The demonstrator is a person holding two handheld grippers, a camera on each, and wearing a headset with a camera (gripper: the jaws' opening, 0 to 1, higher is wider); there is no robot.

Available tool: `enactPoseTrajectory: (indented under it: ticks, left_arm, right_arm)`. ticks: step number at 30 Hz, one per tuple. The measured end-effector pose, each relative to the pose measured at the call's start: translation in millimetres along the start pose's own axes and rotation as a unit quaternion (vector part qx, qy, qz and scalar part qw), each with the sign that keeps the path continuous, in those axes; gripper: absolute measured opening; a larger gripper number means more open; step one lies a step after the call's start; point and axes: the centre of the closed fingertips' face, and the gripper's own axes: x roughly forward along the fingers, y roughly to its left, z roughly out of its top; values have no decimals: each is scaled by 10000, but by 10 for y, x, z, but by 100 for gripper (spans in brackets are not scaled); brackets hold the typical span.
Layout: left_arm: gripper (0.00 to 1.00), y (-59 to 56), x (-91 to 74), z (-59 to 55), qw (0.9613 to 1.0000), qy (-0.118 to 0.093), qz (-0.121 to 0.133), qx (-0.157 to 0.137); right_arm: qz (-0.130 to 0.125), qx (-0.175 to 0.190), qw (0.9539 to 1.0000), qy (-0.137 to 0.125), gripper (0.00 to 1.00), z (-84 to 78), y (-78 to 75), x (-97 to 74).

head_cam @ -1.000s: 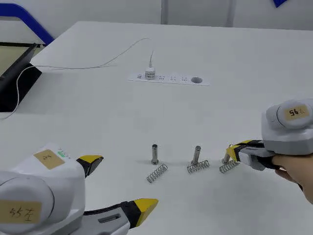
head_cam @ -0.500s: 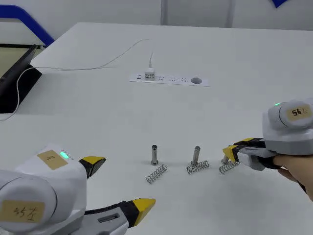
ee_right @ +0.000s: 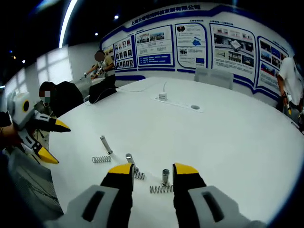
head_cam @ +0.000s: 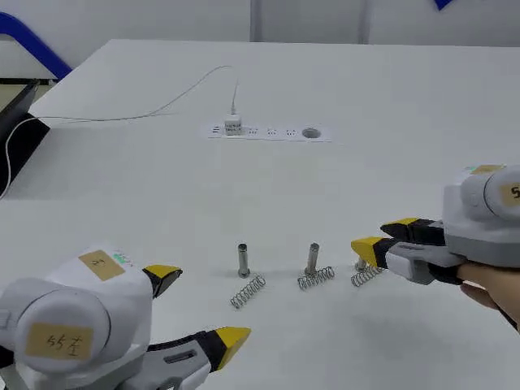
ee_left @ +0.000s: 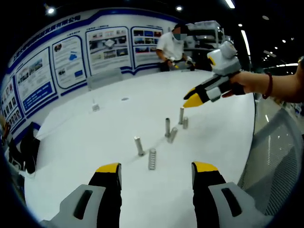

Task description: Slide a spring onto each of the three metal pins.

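Three metal pins [head_cam: 243,260] stand upright in a row on the worktop [head_cam: 366,97], on my side of the power strip [head_cam: 268,132]. One spring [head_cam: 248,291] lies flat just beside each pin, on the side away from the strip. My right gripper [head_cam: 378,237] has its fingers [head_cam: 367,249] parted and empty, tips just beside the right-end pin. My left gripper [head_cam: 197,307] hangs farther from the strip than the springs, fingers [head_cam: 231,337] spread wide, holding nothing.
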Motion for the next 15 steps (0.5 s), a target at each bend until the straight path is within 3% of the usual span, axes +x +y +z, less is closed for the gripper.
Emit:
enactPoseTrajectory:
  ticks: [15]
  left_arm:
    - [49,40,278,-75,9994,179,-193,213]
  right_arm:
    - [429,56,9981,-431,60,39,238,-164]
